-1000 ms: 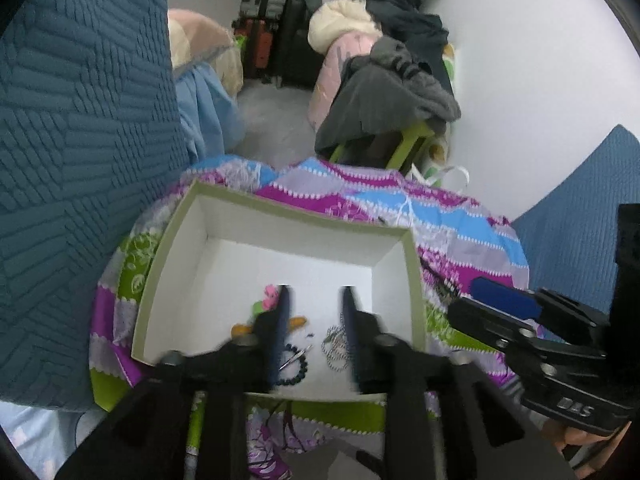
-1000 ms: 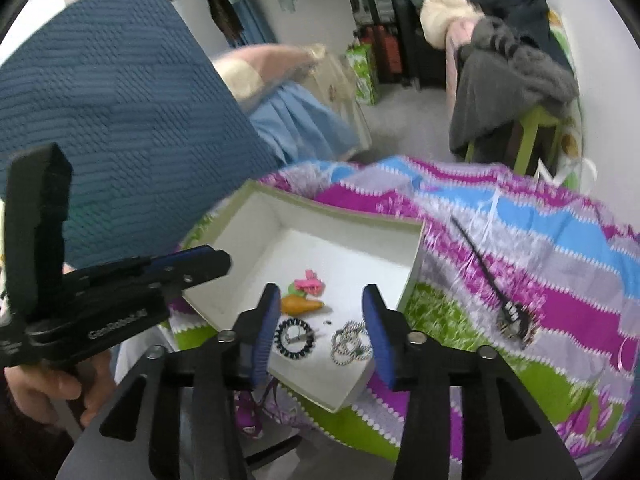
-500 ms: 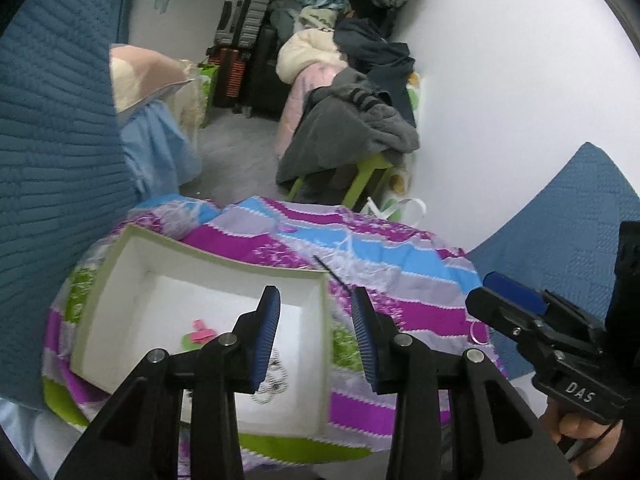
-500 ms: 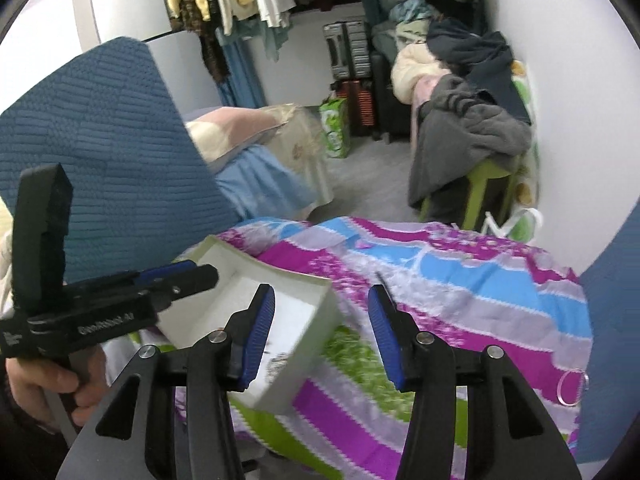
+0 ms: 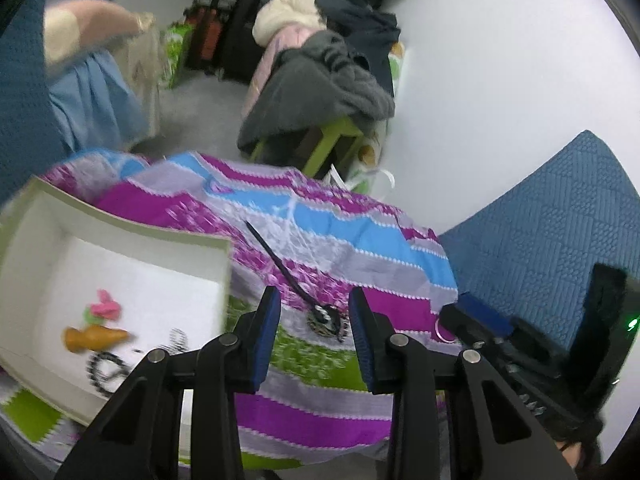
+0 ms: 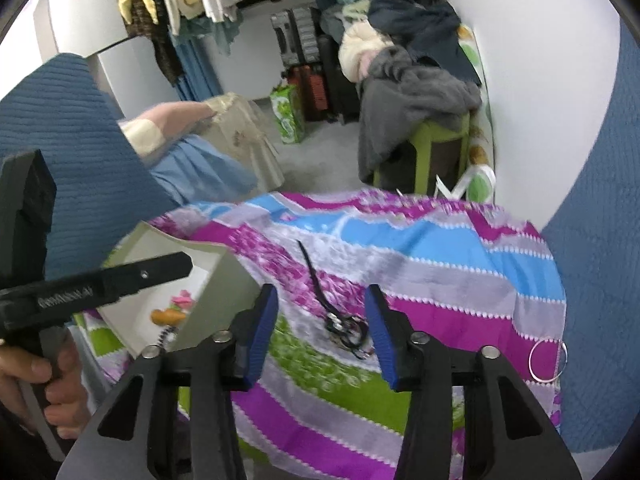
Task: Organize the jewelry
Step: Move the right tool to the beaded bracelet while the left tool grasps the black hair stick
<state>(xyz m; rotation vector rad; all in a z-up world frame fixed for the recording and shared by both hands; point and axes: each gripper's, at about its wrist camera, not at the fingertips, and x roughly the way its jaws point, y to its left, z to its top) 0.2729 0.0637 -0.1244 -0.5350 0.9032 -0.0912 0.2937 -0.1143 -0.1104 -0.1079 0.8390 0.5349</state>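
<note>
A black hairpin (image 5: 280, 264) with a dark ornament at its end lies on the striped cloth (image 5: 360, 240). My left gripper (image 5: 313, 300) hovers over that ornament, jaws closing, nothing pressed between the pads. The right gripper (image 6: 320, 296) hangs above the same hairpin (image 6: 314, 276), its jaws closing too and apart from it. A white box (image 5: 132, 226) with a green rim sits at the left. It holds a pink piece (image 5: 105, 307), an orange piece (image 5: 94, 336) and a black bead bracelet (image 5: 100, 368). A silver hoop (image 6: 531, 360) rests near the cloth's right edge.
Blue quilted cushions (image 5: 560, 220) flank the cloth on both sides. Beyond it stand a green stool (image 6: 436, 140) piled with grey clothes, and suitcases (image 6: 300, 40). A hand (image 6: 60, 380) holds the left gripper's handle beside the box (image 6: 224, 280). The cloth drops off at its near edge.
Both grippers have swung right, from above the box's inside to above the hairpin. The box has slid to the left of both views. The silver hoop has come into sight.
</note>
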